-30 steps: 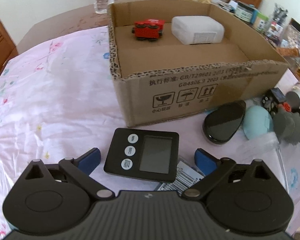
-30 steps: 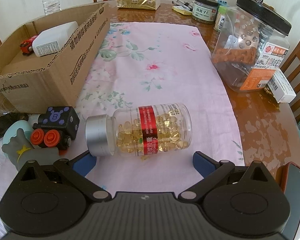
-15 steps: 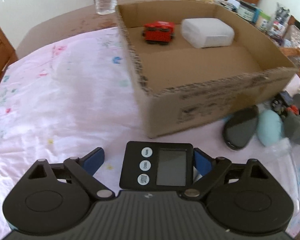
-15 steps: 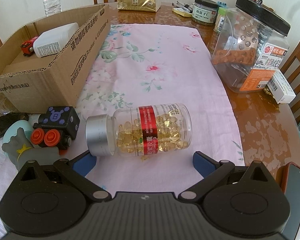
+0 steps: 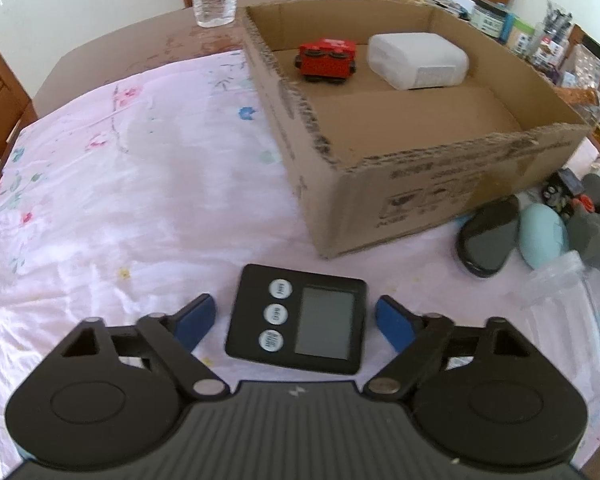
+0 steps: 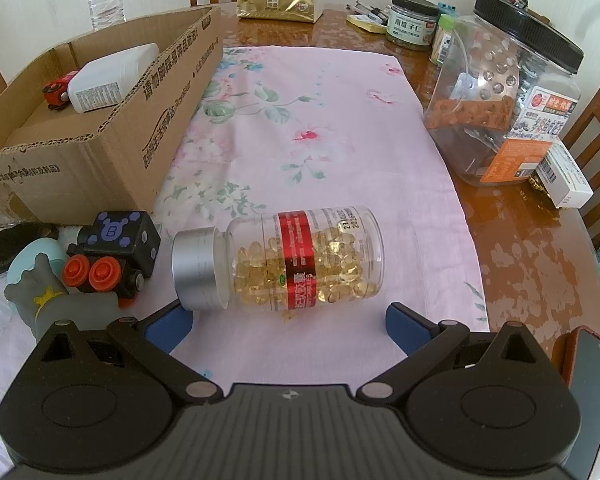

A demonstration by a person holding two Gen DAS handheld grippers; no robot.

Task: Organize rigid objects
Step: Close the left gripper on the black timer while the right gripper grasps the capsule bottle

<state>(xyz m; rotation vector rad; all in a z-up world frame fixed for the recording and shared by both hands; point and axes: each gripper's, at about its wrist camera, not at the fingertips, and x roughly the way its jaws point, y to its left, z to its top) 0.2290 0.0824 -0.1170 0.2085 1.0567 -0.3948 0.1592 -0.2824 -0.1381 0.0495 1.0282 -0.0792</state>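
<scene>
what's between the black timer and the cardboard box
In the left wrist view, only bare pink floral cloth separates the black timer from the cardboard box.

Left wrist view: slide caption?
Open left tongs straddle a black digital timer before the cardboard box.

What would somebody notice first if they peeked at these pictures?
Probably the see-through bottle of golden capsules, lying on its side on the pink flowered cloth just ahead of the open right tool. Next, the black digital timer, flat on the cloth between the fingers of the open left tool. Behind it sits the big cardboard box, with a red toy train and a white container at its far end.
</scene>
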